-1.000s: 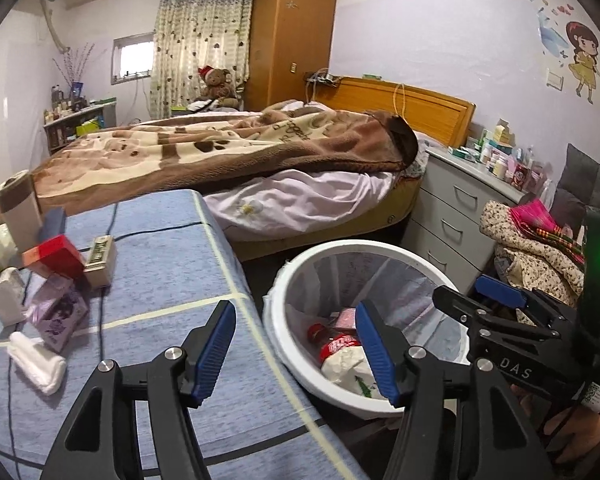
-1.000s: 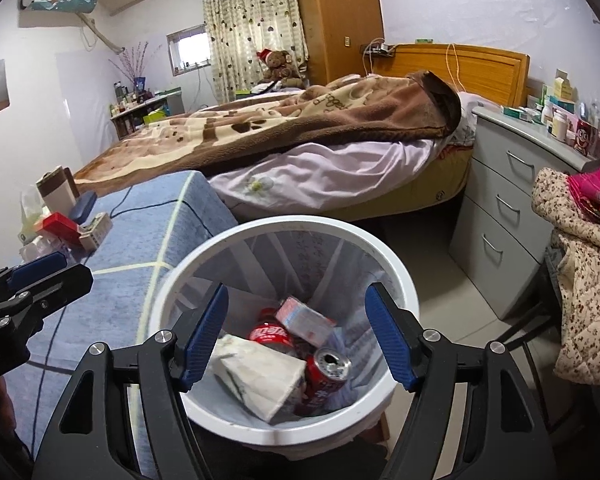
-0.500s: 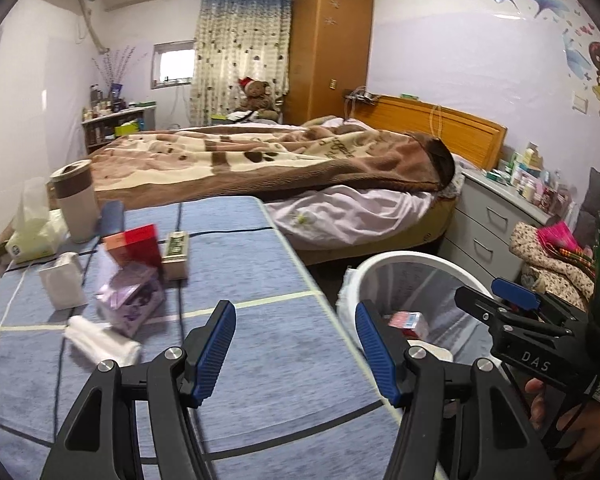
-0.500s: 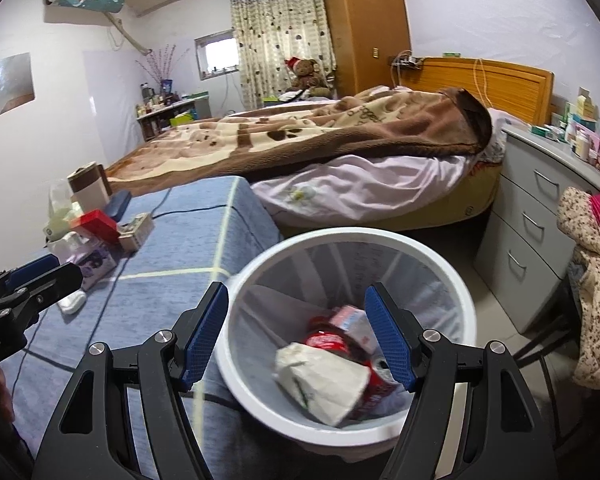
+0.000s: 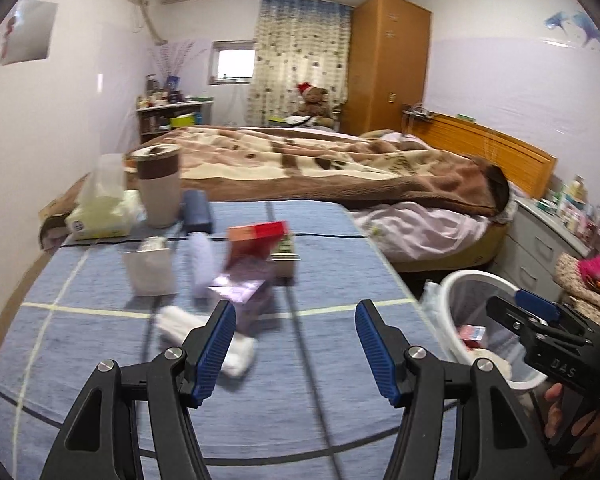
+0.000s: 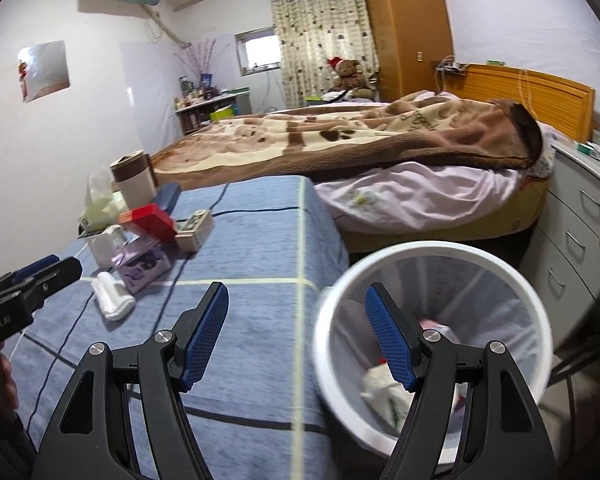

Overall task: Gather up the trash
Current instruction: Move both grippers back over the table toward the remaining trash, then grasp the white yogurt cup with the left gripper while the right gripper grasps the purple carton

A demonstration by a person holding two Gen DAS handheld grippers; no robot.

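Observation:
A white bin [image 6: 432,256] with several pieces of trash inside stands beside the blue-clothed table [image 6: 260,240]; it also shows in the left wrist view [image 5: 480,280]. On the table lie a white crumpled wad [image 5: 240,354] [image 6: 112,300], a purple box [image 5: 244,292] [image 6: 142,266], a red box [image 5: 258,236] [image 6: 150,220], a small white bag [image 5: 150,272] and a tan box [image 6: 194,230]. My left gripper [image 5: 296,348] is open and empty above the table, just right of the wad. My right gripper [image 6: 298,338] is open and empty, over the table edge and bin rim.
A tissue pack [image 5: 100,216], a tall cup [image 5: 158,192] and a dark case [image 5: 196,212] stand at the table's far left. A bed with a brown blanket [image 6: 360,136] lies behind. Grey drawers [image 6: 580,220] stand right of the bin.
Both grippers have swung left, away from the bin and towards the table. The table items now sit nearer the centre of the left view. Both stay open.

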